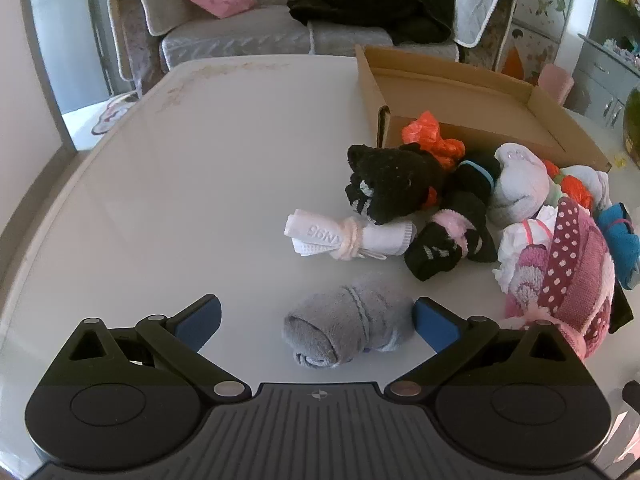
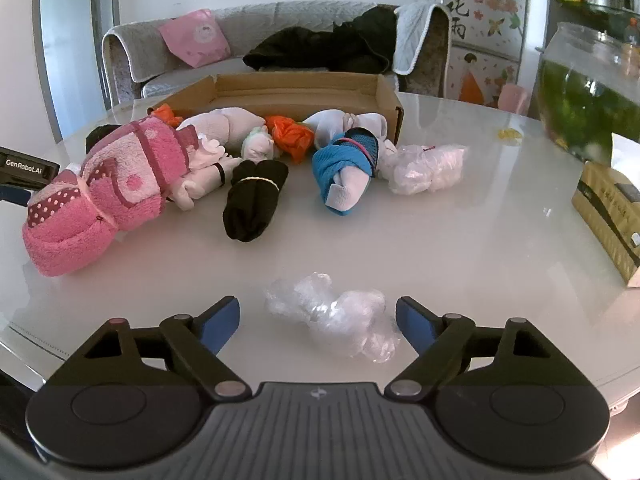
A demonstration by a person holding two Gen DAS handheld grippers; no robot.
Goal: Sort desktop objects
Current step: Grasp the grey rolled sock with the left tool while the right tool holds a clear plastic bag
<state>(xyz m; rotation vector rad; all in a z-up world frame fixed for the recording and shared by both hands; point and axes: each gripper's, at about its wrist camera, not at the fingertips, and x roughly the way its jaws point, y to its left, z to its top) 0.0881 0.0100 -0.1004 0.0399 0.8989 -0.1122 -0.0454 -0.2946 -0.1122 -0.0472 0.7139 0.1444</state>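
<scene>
My left gripper [image 1: 316,322] is open, its blue pads on either side of a rolled grey cloth [image 1: 346,320] lying on the white table [image 1: 180,184]; the right pad is close to the roll's end. Beyond it lie a white KN95 mask roll [image 1: 340,238], a black knitted toy [image 1: 394,182], black socks [image 1: 448,242] and a pink towel bundle [image 1: 568,280]. My right gripper [image 2: 318,320] is open around a crumpled clear plastic bag [image 2: 336,312]. Ahead of it lie the pink towel bundle [image 2: 104,196], a black sock roll [image 2: 254,200], a blue sock bundle [image 2: 346,168] and another clear bag [image 2: 428,168].
An open cardboard box [image 1: 460,96] stands at the back of the pile; it also shows in the right wrist view [image 2: 296,88]. A glass fish bowl [image 2: 588,88] and a yellow tissue box [image 2: 612,216] stand at the right. A sofa [image 1: 260,20] lies beyond the table.
</scene>
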